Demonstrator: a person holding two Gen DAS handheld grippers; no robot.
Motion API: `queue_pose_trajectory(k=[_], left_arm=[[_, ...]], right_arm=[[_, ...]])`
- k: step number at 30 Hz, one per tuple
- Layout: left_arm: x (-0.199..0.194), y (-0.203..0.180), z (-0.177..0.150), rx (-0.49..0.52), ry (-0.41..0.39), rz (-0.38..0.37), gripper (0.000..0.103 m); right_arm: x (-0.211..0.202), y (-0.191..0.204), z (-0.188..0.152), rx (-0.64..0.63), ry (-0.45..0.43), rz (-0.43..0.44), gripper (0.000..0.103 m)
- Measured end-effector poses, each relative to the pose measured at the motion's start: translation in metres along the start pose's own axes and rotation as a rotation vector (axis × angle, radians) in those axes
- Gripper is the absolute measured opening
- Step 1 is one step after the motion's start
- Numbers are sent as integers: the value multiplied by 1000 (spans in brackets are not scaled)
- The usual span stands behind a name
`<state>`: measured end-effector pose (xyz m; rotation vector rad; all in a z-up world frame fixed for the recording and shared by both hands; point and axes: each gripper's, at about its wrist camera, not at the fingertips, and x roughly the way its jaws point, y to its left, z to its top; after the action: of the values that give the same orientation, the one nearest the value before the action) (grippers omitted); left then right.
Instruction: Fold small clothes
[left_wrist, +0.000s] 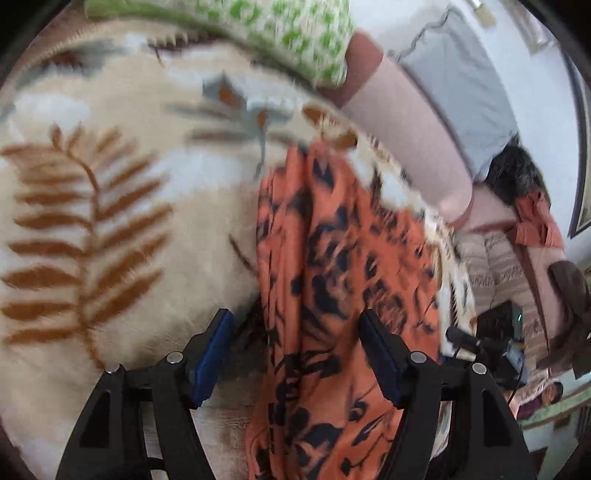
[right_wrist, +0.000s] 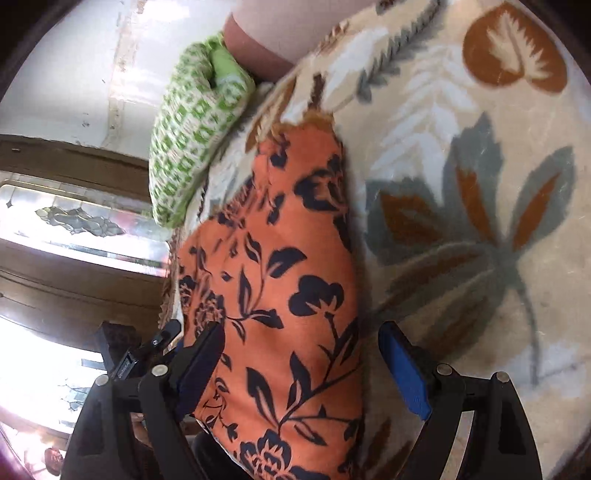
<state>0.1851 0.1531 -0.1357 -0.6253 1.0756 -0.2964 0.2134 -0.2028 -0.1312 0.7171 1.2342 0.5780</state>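
Observation:
An orange garment with a dark blue floral print (left_wrist: 332, 280) lies in a long folded strip on a cream leaf-patterned blanket (left_wrist: 110, 221). My left gripper (left_wrist: 295, 339) is open, its blue-padded fingers (left_wrist: 216, 354) spread on either side of the garment's near end, not closed on it. In the right wrist view the same garment (right_wrist: 280, 280) runs from near to far across the blanket (right_wrist: 461, 221). My right gripper (right_wrist: 301, 362) is open too, its jaws wide apart over the garment's near part. The other gripper's black body (right_wrist: 125, 354) shows at the left.
A green and white patterned pillow (left_wrist: 280, 33) (right_wrist: 192, 147) lies at the far end of the blanket. A pink bolster (left_wrist: 406, 129), grey pillow (left_wrist: 454, 92) and more clothes (left_wrist: 535, 221) sit to the right. A wooden window frame (right_wrist: 74, 229) is at the left.

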Motion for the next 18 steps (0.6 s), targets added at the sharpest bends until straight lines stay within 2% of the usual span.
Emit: queue_pose_trajectory(k=[2,5,8,10,11,12,13,14,15,16,18], left_arm=[[0,-6,-1,43,-10,1,70],[-4,-10,-2,48,-13,-66,68],[6,-7,-5,33,8,-61,68],[9,-9,-6,63,-2,-45,67],[8,-12,-6,73,1,-27,57],[9,-15,-5,83,19,-22,50],[10,-18,-5,93,31,-7,44],[10,-20,-5,107,34,7,39],[10,-24,-5,123,37,20,36],[9,-26,-5,132,33,37,32],[6,-36,-5,160,18,81,27]], right_arm=[[7,2,-1,1,17,0,87],[3,7,-1,-5,4,30,87],[6,7,0,-15,8,30,88],[16,2,2,7,24,26,88],[18,3,2,0,19,27,88],[19,9,2,-41,17,15,84],[21,13,3,-65,25,-8,73],[24,14,3,-74,31,-38,66],[25,14,3,-73,36,-47,51],[24,14,3,-73,39,-41,45],[20,24,2,-113,27,-63,39]])
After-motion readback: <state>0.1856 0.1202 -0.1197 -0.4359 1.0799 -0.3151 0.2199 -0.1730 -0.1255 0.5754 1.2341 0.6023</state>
